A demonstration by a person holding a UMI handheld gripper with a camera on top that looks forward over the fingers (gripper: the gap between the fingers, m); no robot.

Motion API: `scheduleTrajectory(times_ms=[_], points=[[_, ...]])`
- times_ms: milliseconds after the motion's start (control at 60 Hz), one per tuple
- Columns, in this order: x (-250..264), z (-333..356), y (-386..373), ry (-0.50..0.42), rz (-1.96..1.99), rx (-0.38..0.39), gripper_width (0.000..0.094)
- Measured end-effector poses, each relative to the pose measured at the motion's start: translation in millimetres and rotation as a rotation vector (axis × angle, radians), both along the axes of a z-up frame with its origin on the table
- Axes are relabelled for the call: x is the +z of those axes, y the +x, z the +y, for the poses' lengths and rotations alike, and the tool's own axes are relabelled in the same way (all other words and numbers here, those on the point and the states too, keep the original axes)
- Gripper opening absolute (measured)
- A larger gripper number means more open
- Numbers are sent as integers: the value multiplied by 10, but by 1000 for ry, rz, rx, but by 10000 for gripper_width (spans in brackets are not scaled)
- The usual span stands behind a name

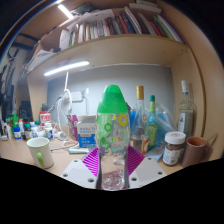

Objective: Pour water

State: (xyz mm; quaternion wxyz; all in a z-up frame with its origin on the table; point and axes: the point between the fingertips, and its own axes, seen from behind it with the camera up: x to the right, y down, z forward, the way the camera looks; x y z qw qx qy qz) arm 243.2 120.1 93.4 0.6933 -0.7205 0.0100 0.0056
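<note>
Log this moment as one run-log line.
task: pour water | claw: shut on bottle | bottle: clear, green cap, upright, between the pads | nearby: mug, jar on desk | pour: not started

A mug (pixel 40 152), a brown jar (pixel 174 148) and shelved books (pixel 110 24) surround the desk (pixel 20 156).

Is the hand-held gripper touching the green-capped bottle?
Touching. In the gripper view, both pink pads of the hand-held gripper press against the green-capped bottle's sides, no gap visible.
</note>
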Motion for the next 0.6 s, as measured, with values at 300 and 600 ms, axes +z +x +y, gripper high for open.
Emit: scheduleTrajectory(times_ms=[300,600], points=[[-3,-8,26,-38,-70,-32,500],[-247,-534,80,-148,-115,18,842]])
